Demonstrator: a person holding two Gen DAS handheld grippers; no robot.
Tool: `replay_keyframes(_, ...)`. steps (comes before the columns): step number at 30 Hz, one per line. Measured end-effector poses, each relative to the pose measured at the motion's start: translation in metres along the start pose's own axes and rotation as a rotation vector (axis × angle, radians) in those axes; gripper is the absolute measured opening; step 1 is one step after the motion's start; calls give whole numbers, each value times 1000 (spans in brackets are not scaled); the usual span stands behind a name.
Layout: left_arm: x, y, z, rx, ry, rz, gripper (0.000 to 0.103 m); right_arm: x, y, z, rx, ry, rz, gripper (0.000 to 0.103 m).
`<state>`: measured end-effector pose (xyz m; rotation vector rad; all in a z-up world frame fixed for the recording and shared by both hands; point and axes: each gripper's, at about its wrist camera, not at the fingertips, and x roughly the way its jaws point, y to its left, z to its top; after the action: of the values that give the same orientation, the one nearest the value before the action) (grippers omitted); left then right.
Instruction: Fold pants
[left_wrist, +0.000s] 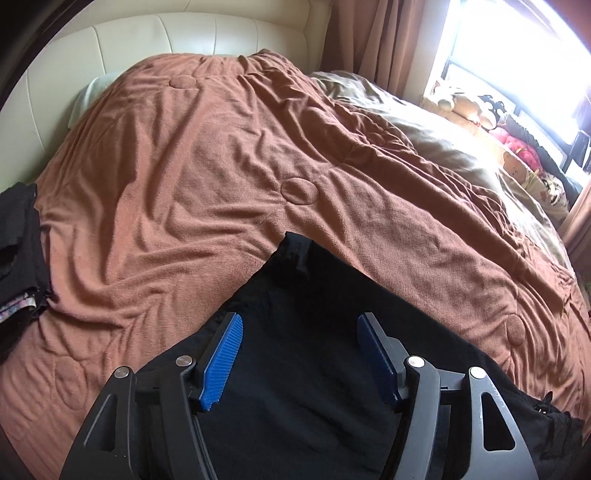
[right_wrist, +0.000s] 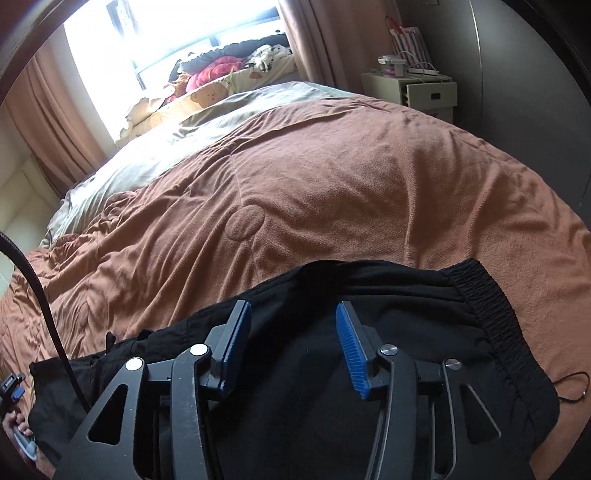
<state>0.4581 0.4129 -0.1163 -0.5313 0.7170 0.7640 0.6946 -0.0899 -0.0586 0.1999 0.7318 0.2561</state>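
Black pants (left_wrist: 424, 332) lie spread on a brown blanket (left_wrist: 207, 177) on the bed. In the left wrist view my left gripper (left_wrist: 300, 321) hovers over the dark cloth, its blue pads (left_wrist: 221, 358) wide apart and holding nothing. In the right wrist view the pants (right_wrist: 406, 295) show their elastic waistband (right_wrist: 491, 317) at the right. My right gripper (right_wrist: 292, 308) is open just above the fabric near the pants' top edge, with nothing pinched between its pads (right_wrist: 352, 350).
A stack of dark folded clothes (left_wrist: 22, 251) sits at the blanket's left edge. A cream headboard (left_wrist: 166, 33) lies beyond, and plush toys (right_wrist: 221, 70) line the bright window. A white nightstand (right_wrist: 413, 88) stands at the far right. A black cable (right_wrist: 37, 295) crosses at the left.
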Motion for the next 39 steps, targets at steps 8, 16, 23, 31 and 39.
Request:
replay_keyframes(8,-48,46,-26,-12,5,1,67,-43,26,-27,-127,42,69,51)
replay_keyframes(16,-69,90,-47,-57,21,3,67,-75,22,-51,-111,81,112,51)
replay_keyframes(23,-66,109,-64,-63,44,-2,67,-104,23,-92,-139,109,87,51)
replay_keyframes(31,-53,109,-77,-48,63,-12,67,-122,31,-137,-185,172,86,51)
replay_keyframes(39,-44,114,-78,-67,52,-32,66,-140,53,-165,-290,191,99,71)
